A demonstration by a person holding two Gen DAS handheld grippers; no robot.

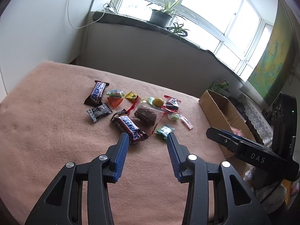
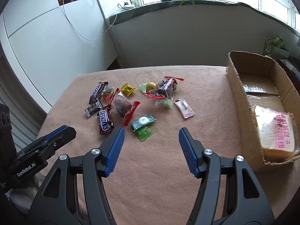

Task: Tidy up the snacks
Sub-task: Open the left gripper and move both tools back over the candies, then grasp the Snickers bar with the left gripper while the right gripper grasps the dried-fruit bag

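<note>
Several wrapped snacks lie in a cluster on a pink cloth-covered table [image 1: 46, 131]. Two Snickers bars [image 1: 129, 128] [image 1: 97, 93] lie at the left, a brown cake in a clear wrapper [image 1: 146, 115] in the middle, and a green candy [image 1: 165, 131] near it. My left gripper [image 1: 148, 137] is open and empty just in front of the near Snickers bar. My right gripper [image 2: 151, 131] is open and empty in front of two green candies [image 2: 143, 124]. A cardboard box [image 2: 236, 86] at the right holds a wrapped bread slice [image 2: 275, 131].
A pink sachet [image 2: 184, 108], a yellow candy [image 2: 128, 89] and a red-edged packet [image 2: 165, 88] lie further back. The right gripper shows at the right of the left wrist view [image 1: 221, 133]. A wall and a windowsill with plants [image 1: 161, 16] stand behind the table.
</note>
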